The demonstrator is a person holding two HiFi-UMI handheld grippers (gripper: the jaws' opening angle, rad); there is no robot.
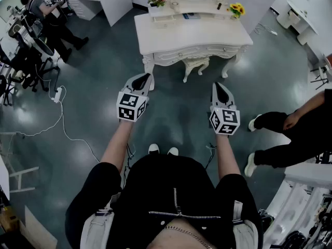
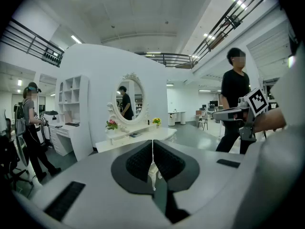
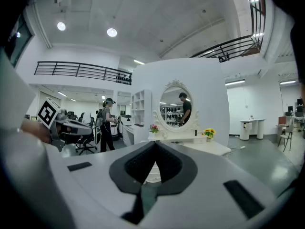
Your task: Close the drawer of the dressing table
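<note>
Both grippers are out in front of me, side by side and near level. The left gripper [image 1: 144, 79] has its jaws pressed together on nothing, and the right gripper [image 1: 220, 86] is likewise closed and empty. Bare floor [image 1: 176, 108] lies between them and the table [image 1: 192, 35], which stands straight ahead, well apart from both tips and a little nearer the right one's line. The drawer [image 1: 196, 50] is in the carved front under the top's near edge; from here I cannot tell whether it stands out at all. Beyond the top, an oval mirror [image 3: 175, 106] rises at the back. A person [image 1: 298, 131] in black is off to the right of the right gripper. Pink flowers [image 1: 156, 0] sit at the left end of the back shelf, and yellow flowers [image 1: 237, 8] at the right end.
</note>
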